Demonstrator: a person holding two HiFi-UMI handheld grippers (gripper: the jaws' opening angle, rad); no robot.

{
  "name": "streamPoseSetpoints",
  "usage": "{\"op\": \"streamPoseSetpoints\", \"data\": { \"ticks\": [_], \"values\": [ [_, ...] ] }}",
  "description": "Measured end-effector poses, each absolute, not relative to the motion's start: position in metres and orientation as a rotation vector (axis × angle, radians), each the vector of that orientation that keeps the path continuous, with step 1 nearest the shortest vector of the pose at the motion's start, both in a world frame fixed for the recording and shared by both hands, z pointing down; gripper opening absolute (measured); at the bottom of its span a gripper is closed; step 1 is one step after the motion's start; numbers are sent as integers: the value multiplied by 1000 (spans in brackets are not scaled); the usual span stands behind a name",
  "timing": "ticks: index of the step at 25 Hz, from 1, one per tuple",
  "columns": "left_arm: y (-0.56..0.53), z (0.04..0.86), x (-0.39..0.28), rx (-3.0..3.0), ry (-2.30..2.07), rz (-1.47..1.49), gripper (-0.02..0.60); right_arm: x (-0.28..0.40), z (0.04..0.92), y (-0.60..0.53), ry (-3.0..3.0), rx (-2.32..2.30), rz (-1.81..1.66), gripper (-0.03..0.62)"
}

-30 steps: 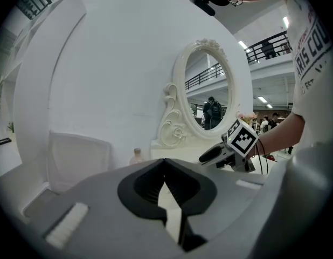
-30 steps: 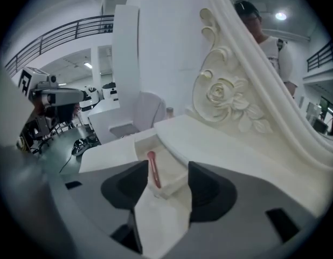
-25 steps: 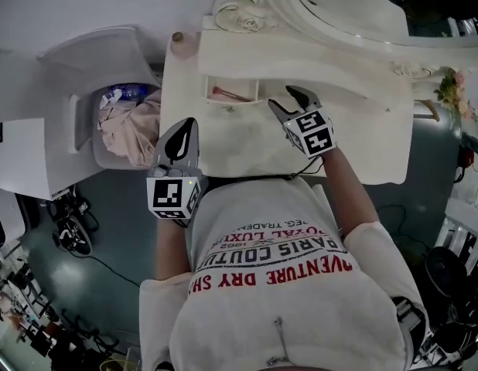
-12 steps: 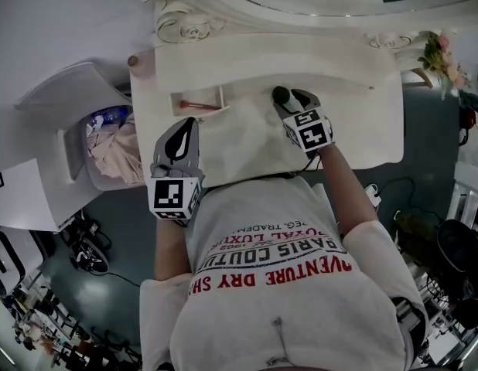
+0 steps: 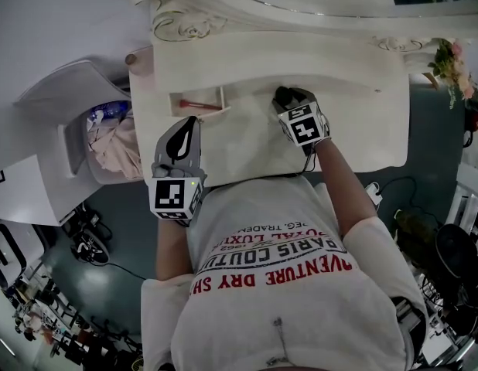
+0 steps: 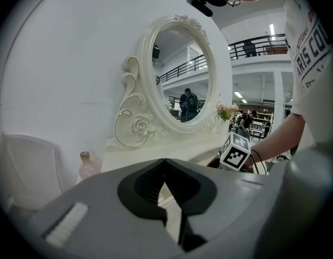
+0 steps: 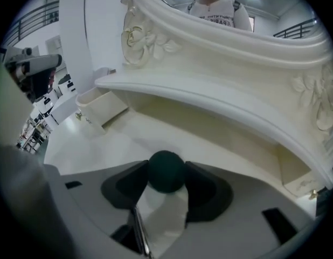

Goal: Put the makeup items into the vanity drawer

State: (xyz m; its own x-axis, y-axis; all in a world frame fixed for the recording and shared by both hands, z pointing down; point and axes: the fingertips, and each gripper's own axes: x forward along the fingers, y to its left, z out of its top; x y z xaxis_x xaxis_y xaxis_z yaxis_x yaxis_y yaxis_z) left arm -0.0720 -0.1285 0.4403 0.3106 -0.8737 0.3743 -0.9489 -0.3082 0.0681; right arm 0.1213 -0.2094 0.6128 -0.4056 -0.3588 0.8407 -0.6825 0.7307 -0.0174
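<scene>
Our right gripper (image 5: 286, 97) clamps a dark round ball (image 7: 166, 170) at the vanity (image 5: 247, 141), while the left gripper (image 6: 165, 165) is closed on nothing. We should carry the ball level to the open drawer (image 7: 104, 108) and release only once inside.

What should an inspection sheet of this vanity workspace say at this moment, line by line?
Surface: cream vanity top, below an oval mirror.
Job's things: small drawer open at the left, with a red item inside; dark round item held in the right claw.
Clutter: pink bottle at the top's left corner; flowers at the right.
Grippers: right claw shut on the dark round item; left claw shut, holding nothing.
Cables: black cable by the right wrist.
Surroundings: white bin holding cloth, left of the vanity.
</scene>
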Motion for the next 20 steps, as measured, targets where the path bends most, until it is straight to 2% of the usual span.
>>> {"op": "streamPoseSetpoints", "data": {
  "ticks": [4,5,6,7,20],
  "values": [
    [-129,442,-76,2303,-1647,384,11,122,608,-209,-2037,787,433,186],
    [-130,441,-77,2307,-1645,379,11,121,606,-209,-2042,791,426,140],
    [-131,440,-78,2311,-1643,374,11,120,603,-209,-2046,799,417,63],
    [-131,439,-78,2317,-1639,370,11,119,601,-209,-2048,809,406,41],
    [-115,421,-111,2419,-1593,337,11,77,535,-195,-2153,921,285,31]
  ]
}}
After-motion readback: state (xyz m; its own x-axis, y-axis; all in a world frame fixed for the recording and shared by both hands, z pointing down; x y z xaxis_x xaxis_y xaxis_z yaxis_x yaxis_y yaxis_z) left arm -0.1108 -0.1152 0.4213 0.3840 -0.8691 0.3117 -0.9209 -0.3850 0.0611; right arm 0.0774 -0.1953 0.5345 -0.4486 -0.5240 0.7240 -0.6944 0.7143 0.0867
